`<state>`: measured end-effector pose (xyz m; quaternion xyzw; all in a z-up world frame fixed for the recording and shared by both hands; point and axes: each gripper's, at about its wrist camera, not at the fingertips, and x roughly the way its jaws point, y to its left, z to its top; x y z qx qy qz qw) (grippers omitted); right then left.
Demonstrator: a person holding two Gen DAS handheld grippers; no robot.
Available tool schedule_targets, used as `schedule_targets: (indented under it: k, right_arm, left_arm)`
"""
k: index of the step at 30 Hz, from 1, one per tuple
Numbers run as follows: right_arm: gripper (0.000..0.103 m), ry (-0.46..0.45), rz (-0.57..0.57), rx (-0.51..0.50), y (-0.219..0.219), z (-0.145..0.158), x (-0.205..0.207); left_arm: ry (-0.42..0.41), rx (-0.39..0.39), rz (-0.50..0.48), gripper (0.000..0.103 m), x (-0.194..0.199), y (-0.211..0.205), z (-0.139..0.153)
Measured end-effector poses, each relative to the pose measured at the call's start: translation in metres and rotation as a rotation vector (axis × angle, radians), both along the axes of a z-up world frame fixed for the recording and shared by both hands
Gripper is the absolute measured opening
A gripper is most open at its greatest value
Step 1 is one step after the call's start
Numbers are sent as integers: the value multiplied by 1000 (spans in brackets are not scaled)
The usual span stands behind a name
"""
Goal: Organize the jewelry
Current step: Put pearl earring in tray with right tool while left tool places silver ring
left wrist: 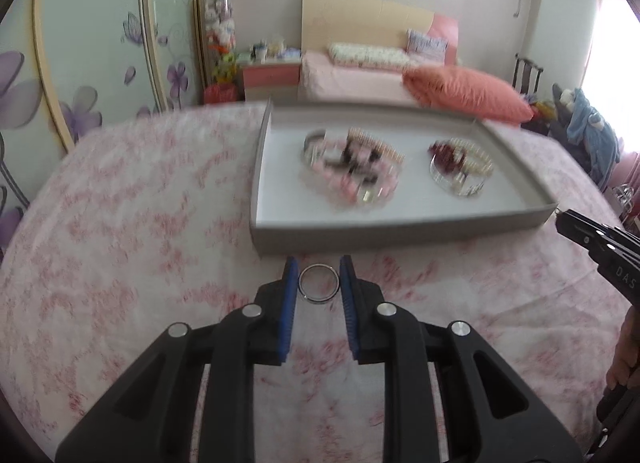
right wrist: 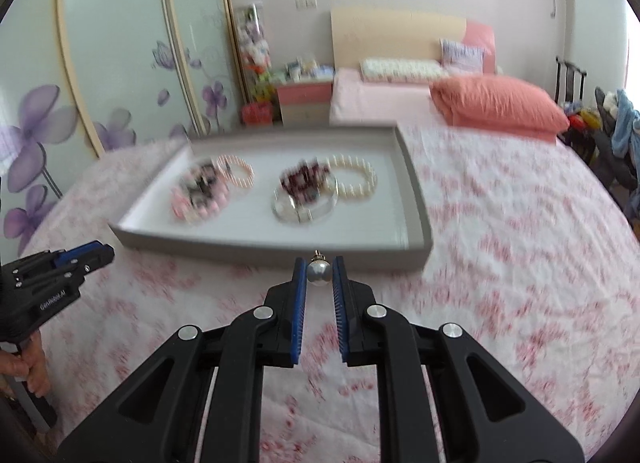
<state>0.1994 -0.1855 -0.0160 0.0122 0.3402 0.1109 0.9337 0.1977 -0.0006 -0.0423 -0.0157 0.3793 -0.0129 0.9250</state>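
A grey tray point(left wrist: 400, 229) point(right wrist: 264, 243) lies on a pink-patterned cloth and holds two heaps of bead bracelets: a pink heap point(left wrist: 352, 163) point(right wrist: 200, 189) and a dark red and pearl heap point(left wrist: 460, 163) point(right wrist: 312, 183). My left gripper point(left wrist: 319, 283) is shut on a silver ring point(left wrist: 319, 290) just in front of the tray's near wall. My right gripper point(right wrist: 319, 273) is shut on a pearl earring point(right wrist: 319, 271) in front of the tray's near wall. Each gripper shows in the other's view, the right point(left wrist: 596, 239) and the left point(right wrist: 80, 259).
The pink-patterned cloth point(left wrist: 140, 223) spreads around the tray on all sides. Behind it stand a bed with an orange pillow point(left wrist: 464, 93), a nightstand point(left wrist: 272, 79) and a floral wardrobe point(left wrist: 80, 63). A chair with clothes point(left wrist: 580, 119) stands at the right.
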Motion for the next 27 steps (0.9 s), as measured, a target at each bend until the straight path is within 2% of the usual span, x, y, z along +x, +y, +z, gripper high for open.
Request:
schedule_targets:
  k: [4, 8, 17, 27]
  right_arm:
    - [14, -103, 8, 8, 5, 24, -5]
    - [14, -195, 5, 15, 8, 40, -7]
    - [14, -303, 3, 40, 14, 57, -9]
    - [14, -325, 5, 42, 22, 60, 5]
  left_arm:
    - [-127, 5, 2, 22, -7, -11, 30]
    - [-228, 11, 5, 22, -11, -19, 48]
    - [-296, 5, -19, 22, -5, -27, 63]
    - [-312, 4, -29, 22, 8, -29, 63]
